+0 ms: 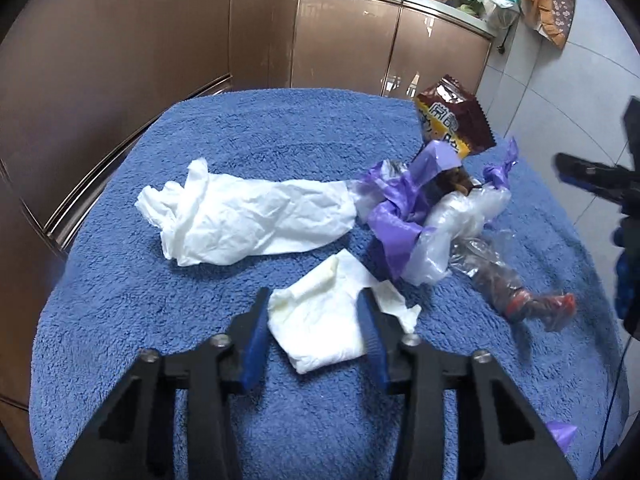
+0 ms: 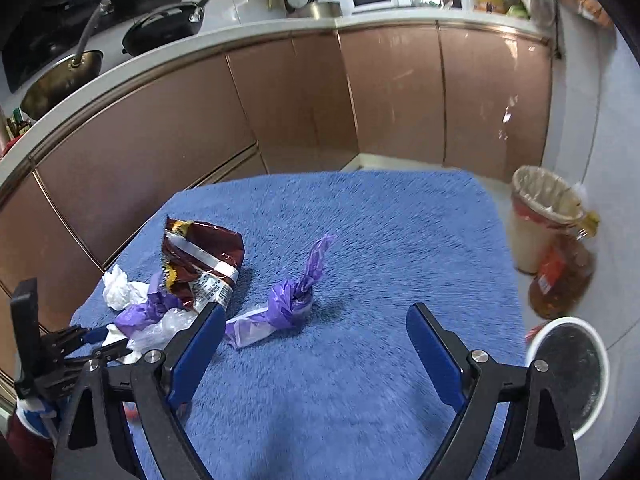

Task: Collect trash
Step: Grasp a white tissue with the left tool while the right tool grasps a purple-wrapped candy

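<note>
Trash lies scattered on a blue fleece cloth (image 1: pixel 120 288). My left gripper (image 1: pixel 314 300) points down at a folded white tissue (image 1: pixel 316 328), and both pads press its sides. Beyond it lie a white glove (image 1: pixel 248 216), a purple bag tangled with clear plastic (image 1: pixel 400 220), a brown snack wrapper (image 1: pixel 452 120) and a clear wrapper with red ends (image 1: pixel 520 296). My right gripper (image 2: pixel 316 312) stands open above the cloth (image 2: pixel 380 232) with nothing between its fingers. A twisted purple bag piece (image 2: pixel 288 304) lies just ahead of it, and the snack wrapper (image 2: pixel 200 260) is to its left.
A lined trash bin (image 2: pixel 540 216) stands on the floor right of the cloth, beside an oil bottle (image 2: pixel 560 280). A white tub (image 2: pixel 568 368) sits near the right finger. Brown cabinets (image 2: pixel 280 120) run behind, with pans (image 2: pixel 168 28) on the counter.
</note>
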Motion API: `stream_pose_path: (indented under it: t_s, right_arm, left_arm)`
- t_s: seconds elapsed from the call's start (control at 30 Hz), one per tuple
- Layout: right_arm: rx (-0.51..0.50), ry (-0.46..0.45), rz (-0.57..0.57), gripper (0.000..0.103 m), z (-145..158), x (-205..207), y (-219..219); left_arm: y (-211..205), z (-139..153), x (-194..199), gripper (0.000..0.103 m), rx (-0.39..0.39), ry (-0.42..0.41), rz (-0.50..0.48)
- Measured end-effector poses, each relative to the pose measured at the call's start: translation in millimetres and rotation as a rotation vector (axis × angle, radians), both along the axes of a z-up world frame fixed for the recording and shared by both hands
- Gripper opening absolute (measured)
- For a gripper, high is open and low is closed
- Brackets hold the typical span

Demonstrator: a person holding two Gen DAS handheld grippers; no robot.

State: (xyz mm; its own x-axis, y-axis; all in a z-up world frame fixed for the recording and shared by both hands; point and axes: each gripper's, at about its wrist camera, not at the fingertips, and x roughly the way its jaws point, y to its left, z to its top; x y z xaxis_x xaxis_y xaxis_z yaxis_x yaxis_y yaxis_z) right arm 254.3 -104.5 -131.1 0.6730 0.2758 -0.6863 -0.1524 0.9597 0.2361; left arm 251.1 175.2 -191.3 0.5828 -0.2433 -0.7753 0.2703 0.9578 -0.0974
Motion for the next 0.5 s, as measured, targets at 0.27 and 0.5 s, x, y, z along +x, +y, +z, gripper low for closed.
stream_pose_path:
  t_s: [0.27,0.5]
  right_arm:
    - [0.092,0.103,0.033,0.064,-39.8,43.5,6.6]
    - [0.197,0.146,0.041,0.053,-54.7,58.5,-0.7]
  left_arm:
    - [14.3,0.0,0.7,0.011,-0.040,-0.005,0.032]
    - [4.7,1.2,-0.7,0.011,0.015,-0.027,0.039]
